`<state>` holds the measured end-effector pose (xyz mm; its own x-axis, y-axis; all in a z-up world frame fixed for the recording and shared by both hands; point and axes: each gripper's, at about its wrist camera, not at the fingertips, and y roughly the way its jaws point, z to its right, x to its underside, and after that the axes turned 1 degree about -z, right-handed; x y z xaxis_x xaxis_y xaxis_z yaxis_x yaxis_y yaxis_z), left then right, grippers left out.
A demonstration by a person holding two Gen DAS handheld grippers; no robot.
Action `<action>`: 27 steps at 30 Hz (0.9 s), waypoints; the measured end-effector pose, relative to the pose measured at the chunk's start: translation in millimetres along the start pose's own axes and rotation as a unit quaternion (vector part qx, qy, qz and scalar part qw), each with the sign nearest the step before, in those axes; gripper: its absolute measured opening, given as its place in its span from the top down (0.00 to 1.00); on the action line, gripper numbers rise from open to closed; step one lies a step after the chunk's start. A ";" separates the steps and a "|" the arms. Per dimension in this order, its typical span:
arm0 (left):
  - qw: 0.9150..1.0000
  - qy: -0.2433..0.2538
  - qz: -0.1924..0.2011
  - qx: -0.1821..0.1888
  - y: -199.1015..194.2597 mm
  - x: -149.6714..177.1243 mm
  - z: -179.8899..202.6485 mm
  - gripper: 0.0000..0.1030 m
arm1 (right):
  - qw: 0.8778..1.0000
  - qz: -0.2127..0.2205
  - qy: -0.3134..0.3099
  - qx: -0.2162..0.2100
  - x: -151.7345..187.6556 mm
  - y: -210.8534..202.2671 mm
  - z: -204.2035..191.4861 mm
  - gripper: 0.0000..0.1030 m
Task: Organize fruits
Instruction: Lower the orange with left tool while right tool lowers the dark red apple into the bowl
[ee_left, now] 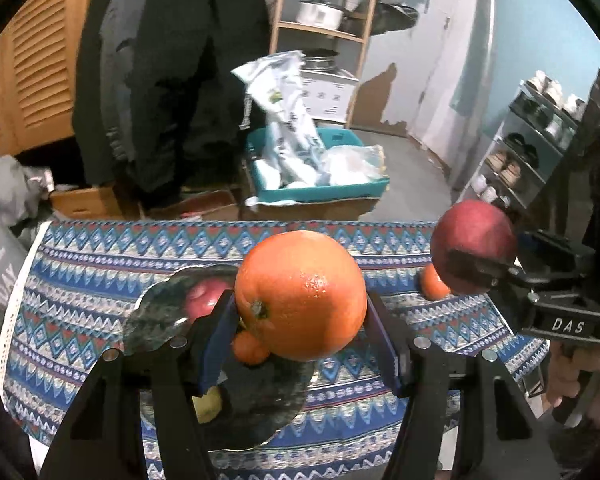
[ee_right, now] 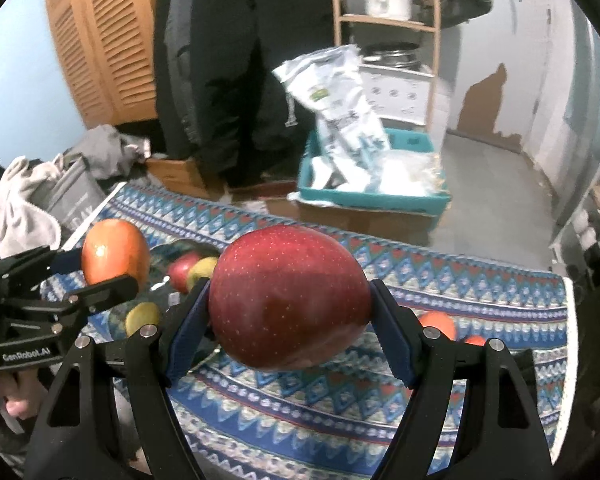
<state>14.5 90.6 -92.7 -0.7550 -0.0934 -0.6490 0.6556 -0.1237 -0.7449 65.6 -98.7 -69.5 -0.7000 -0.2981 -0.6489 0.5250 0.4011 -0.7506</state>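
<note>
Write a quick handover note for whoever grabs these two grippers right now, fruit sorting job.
Left gripper: shut on the large orange, held in the air above the glass plate.
Right gripper: shut on the big red apple, also held above the patterned tablecloth.
On or by the plate: a red apple, a small orange and yellowish fruit.
Loose on the cloth, right side: two small oranges.
Done: some fruit is on the plate.
Left: set down both held fruits, then likely collect the loose oranges.
</note>
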 end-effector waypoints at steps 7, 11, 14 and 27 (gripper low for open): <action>0.999 -0.031 -0.007 -0.026 4.5 7.9 -40.8 0.38 | 0.999 -0.026 -0.018 -0.023 -0.9 32.2 -32.2 0.25; 0.998 -0.051 -0.017 -0.034 11.9 14.0 -64.1 0.38 | 0.998 -0.045 -0.031 -0.036 1.0 53.3 -52.6 0.25; 0.996 -0.070 -0.029 -0.040 21.0 20.7 -82.5 0.38 | 0.996 -0.060 -0.039 -0.045 4.3 68.1 -66.2 0.25; 0.989 -0.111 -0.071 -0.061 51.5 45.4 -127.1 0.38 | 0.988 -0.118 -0.079 -0.058 26.3 117.7 -110.5 0.25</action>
<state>15.3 205.5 -180.2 -0.8146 -0.2998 -0.4964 0.5285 -0.0314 -0.8484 55.5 36.4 -161.1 -0.7078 -0.5227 -0.4752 0.2907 0.3976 -0.8703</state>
